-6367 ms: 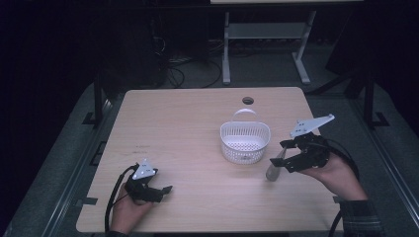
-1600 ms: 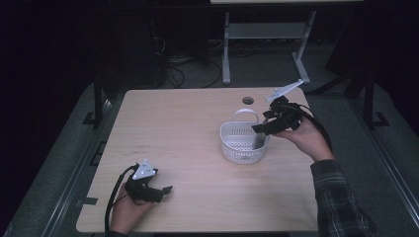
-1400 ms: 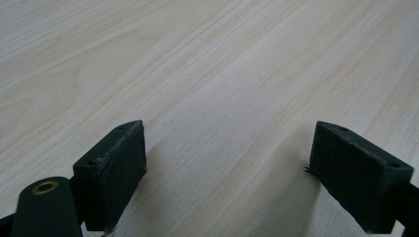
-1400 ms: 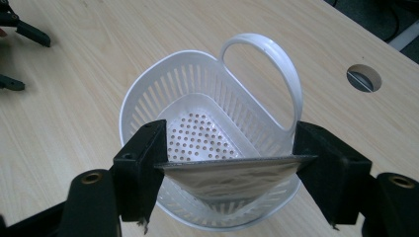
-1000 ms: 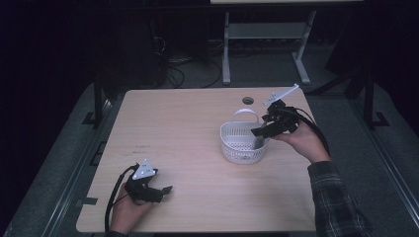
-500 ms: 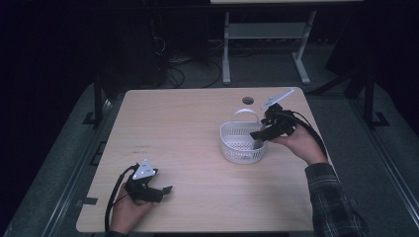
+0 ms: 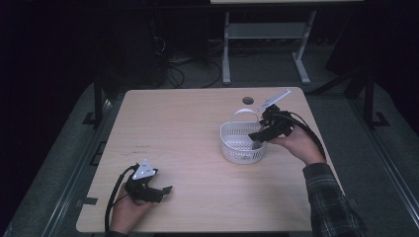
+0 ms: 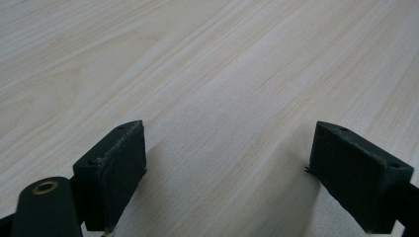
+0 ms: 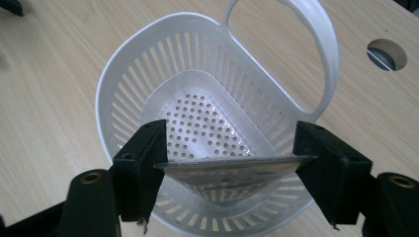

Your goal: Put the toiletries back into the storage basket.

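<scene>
— Jaws first, near to far: what are they doing?

— At the near left corner of the pale wooden table, the left gripper rests in the person's hand, its jaws spread wide over bare wood with nothing between them. Farther off, on the right, the right gripper pinches a flat grey metal piece by its two ends, held level over the white perforated plastic basket with a loop handle.

— How should the drop go?

— I'd lower the piece well inside the rim, keep it level and clear of the handle at the far side, then spread the jaws slowly so it settles on the dotted floor without tipping the light basket.
</scene>
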Demonstrator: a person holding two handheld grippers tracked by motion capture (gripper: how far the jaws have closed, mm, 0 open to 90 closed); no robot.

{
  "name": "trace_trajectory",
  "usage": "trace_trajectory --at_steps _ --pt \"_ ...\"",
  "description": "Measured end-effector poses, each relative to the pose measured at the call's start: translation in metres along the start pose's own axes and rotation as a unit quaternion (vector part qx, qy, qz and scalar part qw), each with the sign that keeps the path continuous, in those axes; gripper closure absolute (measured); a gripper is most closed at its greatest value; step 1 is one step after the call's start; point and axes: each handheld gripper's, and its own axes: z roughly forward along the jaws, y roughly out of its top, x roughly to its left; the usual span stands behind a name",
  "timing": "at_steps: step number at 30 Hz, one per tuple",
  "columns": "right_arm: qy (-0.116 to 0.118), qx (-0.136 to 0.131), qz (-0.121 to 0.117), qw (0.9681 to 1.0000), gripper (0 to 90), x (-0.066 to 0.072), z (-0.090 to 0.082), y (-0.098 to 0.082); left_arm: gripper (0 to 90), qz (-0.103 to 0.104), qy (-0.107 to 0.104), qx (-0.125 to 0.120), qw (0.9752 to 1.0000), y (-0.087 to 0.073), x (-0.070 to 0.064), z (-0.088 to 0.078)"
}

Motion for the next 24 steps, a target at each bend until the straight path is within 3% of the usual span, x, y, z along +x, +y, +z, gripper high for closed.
trace_trajectory --at_steps 6,12,24 --pt "0.000 -0.003 0.000 1.0000 28.0 0.0003 -0.0003 0.0006 13.5 0.001 0.000 0.000 1.0000 0.0000 0.0000 0.0000" --pt "-0.007 -0.006 0.008 0.9999 13.8 0.0007 -0.0022 0.0000 13.5 0.000 -0.001 0.000 1.0000 0.0000 0.0001 0.0000" --pt "-0.007 -0.009 0.015 0.9998 3.1 0.0023 -0.0090 -0.0034 13.6 0.001 0.000 0.000 1.0000 0.0003 0.0004 0.0004"
